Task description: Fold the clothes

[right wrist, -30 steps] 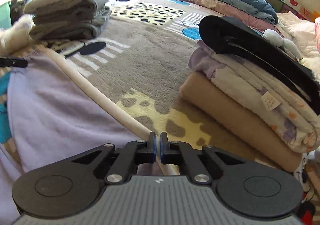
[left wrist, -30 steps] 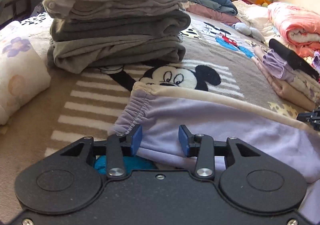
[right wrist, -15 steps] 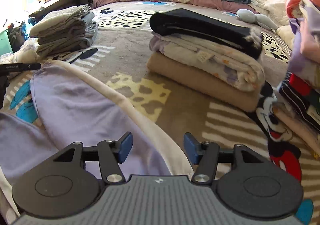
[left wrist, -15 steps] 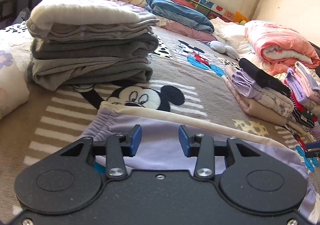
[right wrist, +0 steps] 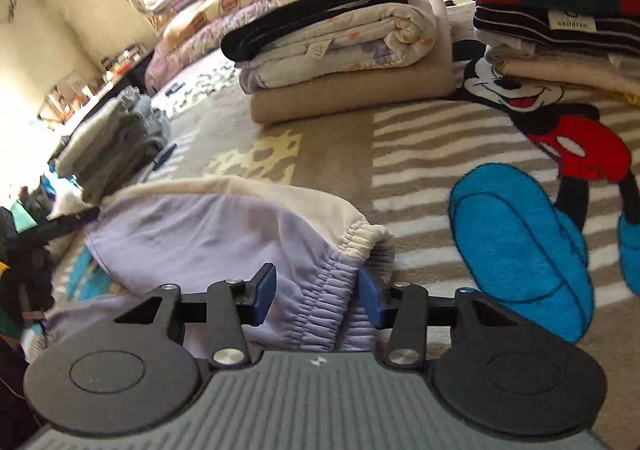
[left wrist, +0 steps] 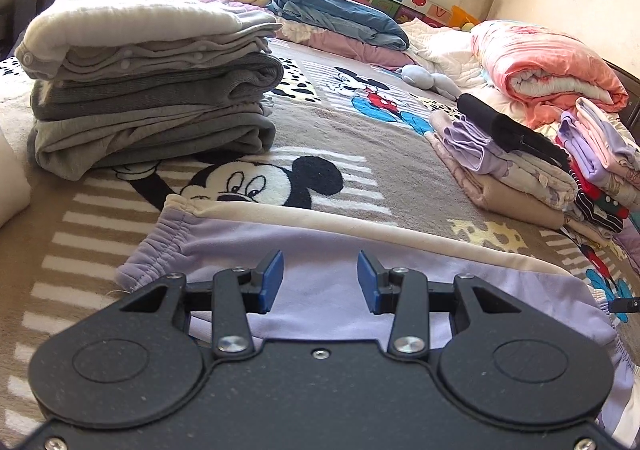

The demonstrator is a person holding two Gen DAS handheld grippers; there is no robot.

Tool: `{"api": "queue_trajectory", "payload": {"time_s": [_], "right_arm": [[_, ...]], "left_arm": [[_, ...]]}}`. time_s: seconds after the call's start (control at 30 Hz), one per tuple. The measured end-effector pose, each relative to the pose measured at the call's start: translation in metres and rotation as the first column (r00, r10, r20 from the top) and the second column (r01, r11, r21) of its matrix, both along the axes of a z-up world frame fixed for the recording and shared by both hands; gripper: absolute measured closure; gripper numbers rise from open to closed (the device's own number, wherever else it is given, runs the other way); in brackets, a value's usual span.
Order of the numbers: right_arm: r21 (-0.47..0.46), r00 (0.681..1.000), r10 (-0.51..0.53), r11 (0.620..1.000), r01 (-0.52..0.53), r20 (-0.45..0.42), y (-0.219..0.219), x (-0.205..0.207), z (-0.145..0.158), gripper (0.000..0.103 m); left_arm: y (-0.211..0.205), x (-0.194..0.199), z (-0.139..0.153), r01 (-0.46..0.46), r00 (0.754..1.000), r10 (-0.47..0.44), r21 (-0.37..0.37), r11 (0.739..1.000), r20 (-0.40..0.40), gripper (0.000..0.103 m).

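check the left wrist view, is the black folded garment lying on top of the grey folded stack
No, the black folded garment lies on the lilac and beige folded pile at right, well apart from the grey folded stack at left.

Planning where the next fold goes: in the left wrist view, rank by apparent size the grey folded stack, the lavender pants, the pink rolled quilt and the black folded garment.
1. lavender pants, though nearest the camera
2. grey folded stack
3. pink rolled quilt, farther off, so unsure
4. black folded garment
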State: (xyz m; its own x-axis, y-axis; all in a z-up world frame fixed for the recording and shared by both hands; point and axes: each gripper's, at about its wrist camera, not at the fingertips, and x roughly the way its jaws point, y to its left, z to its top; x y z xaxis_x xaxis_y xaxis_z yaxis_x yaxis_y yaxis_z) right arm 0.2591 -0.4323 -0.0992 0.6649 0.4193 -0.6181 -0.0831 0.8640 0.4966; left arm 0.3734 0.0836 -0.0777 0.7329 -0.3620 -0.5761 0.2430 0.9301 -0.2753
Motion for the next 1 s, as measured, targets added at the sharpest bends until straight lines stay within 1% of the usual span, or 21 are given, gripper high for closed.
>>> {"api": "queue_trajectory", "payload": {"time_s": [0.03,0.17,0.23,0.3,0.33,0.37,0.4,0.47,0.53,0.63,0.77,0.9,1.0], "right_arm": [[0.014,1.000,-0.007,1.000,0.007,0.006,-0.002,-0.001,-0.001,0.063],[0.071,0.999,-0.044,0.996,0.045,-0.019,-0.011,-0.001,-0.015,0.064],[0.128,0.997,-0.077,0.989,0.078,-0.014,-0.016,-0.003,-0.022,0.063],[0.185,0.996,-0.092,0.978,0.092,-0.010,-0.019,-0.004,-0.028,0.060],[0.209,0.996,-0.089,0.974,0.087,-0.002,-0.018,-0.004,-0.032,0.059],[0.224,0.996,-0.083,0.971,0.079,0.009,-0.016,-0.003,-0.034,0.061],[0.235,0.997,-0.078,0.969,0.071,0.022,-0.015,-0.002,-0.035,0.075],[0.258,0.994,-0.090,0.964,0.071,0.061,-0.013,-0.004,-0.032,0.094],[0.263,0.986,-0.130,0.960,0.099,0.104,-0.016,-0.007,-0.023,0.094],[0.269,0.974,-0.191,0.951,0.153,0.121,-0.027,-0.004,-0.020,0.094],[0.281,0.967,-0.228,0.941,0.188,0.116,-0.034,0.000,-0.028,0.094],[0.273,0.954,-0.283,0.930,0.247,0.100,-0.036,0.004,-0.036,0.094],[0.212,0.956,-0.281,0.943,0.257,0.090,-0.031,0.010,-0.045,0.094]], "left_arm": [[0.000,0.000,-0.001,0.000,1.000,0.000,0.001,1.000,-0.002,0.064],[-0.003,0.001,-0.002,0.008,1.000,-0.008,0.010,1.000,-0.004,0.064],[-0.004,0.001,-0.003,0.010,1.000,-0.010,0.014,1.000,-0.006,0.064],[-0.006,0.001,-0.004,0.015,1.000,-0.014,0.019,1.000,-0.008,0.064],[-0.007,0.002,-0.005,0.017,1.000,-0.017,0.023,1.000,-0.010,0.064],[-0.008,0.002,-0.007,0.019,1.000,-0.019,0.028,0.999,-0.014,0.064],[-0.008,0.002,-0.008,0.019,1.000,-0.018,0.032,0.999,-0.017,0.064],[-0.009,0.003,-0.009,0.017,1.000,-0.016,0.037,0.999,-0.020,0.064],[-0.008,0.002,-0.009,0.015,1.000,-0.015,0.032,0.999,-0.010,0.064],[-0.008,0.002,-0.006,0.013,1.000,-0.013,0.018,1.000,0.015,0.064],[-0.007,0.001,-0.002,0.015,0.999,-0.015,0.004,1.000,0.038,0.064],[-0.008,0.003,-0.005,0.013,1.000,-0.014,0.019,1.000,0.021,0.064],[-0.011,0.002,-0.004,0.044,0.999,-0.045,0.033,0.998,0.019,0.064]]}}
